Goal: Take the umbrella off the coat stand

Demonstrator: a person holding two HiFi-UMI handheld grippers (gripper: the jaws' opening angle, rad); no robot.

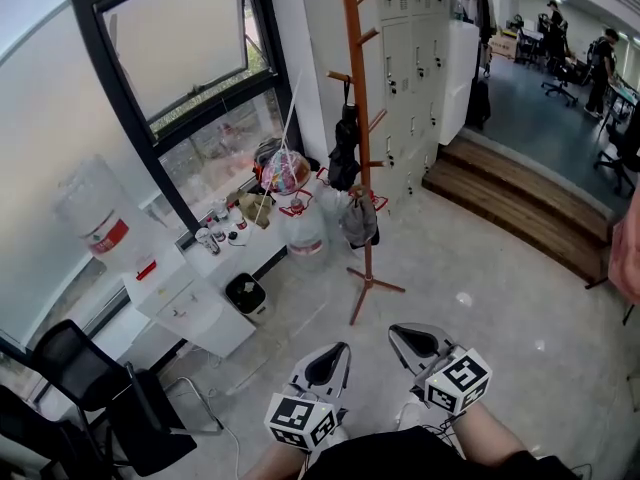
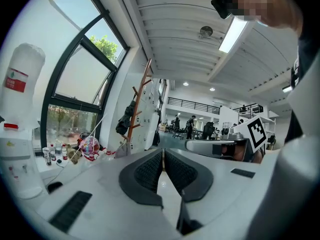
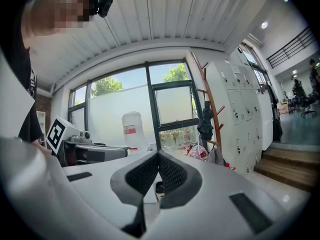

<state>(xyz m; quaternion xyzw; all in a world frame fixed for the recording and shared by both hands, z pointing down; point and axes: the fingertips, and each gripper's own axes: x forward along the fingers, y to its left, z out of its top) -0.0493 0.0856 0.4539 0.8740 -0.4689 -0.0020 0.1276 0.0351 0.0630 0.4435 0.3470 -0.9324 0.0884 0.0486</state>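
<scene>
A tall wooden coat stand (image 1: 357, 118) rises from the tiled floor ahead of me. A folded black umbrella (image 1: 345, 148) hangs from one of its upper pegs, and a grey bag (image 1: 359, 220) hangs lower down. My left gripper (image 1: 326, 361) and right gripper (image 1: 417, 345) are held side by side near the bottom of the head view, well short of the stand, both shut with nothing between the jaws. The left gripper view shows the umbrella (image 2: 123, 122) far off to the left of the left gripper (image 2: 163, 152). In the right gripper view the umbrella (image 3: 205, 124) is to the right of the right gripper (image 3: 158, 154).
To the left, under the windows, are a water dispenser (image 1: 93, 218), a white counter (image 1: 192, 303) with bottles, a black bin (image 1: 245, 293) and a colourful bag (image 1: 285, 171). White lockers (image 1: 412, 58) stand behind the coat stand. Wooden steps (image 1: 520, 208) are at right and black chairs (image 1: 85, 393) at lower left.
</scene>
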